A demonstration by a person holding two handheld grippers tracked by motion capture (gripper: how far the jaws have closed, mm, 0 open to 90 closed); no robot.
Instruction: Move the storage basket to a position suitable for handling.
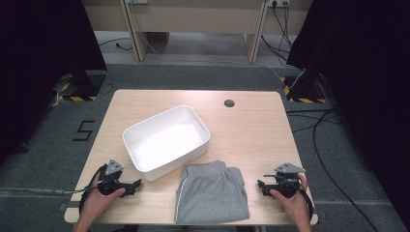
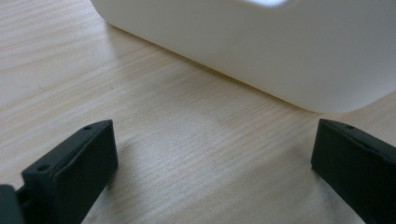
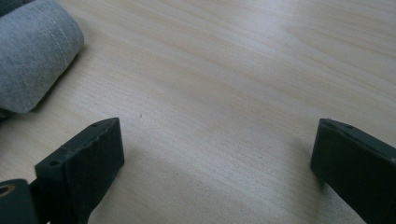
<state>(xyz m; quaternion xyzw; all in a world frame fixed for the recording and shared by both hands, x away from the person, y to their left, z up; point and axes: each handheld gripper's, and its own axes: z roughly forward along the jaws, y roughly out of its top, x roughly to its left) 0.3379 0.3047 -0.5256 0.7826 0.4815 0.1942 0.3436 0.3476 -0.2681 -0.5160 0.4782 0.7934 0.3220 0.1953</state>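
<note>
Resting at lower frame corners, left gripper and right gripper are held wide open, empty | folded grey shorts lie bottom centre, below white bin | step judged: start; next: shorts to be grasped

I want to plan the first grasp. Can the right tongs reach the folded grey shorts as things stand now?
Probably yes. The right tongs are open and rest on the table beside the grey shorts, with bare wood between them and nothing in the way.
</note>
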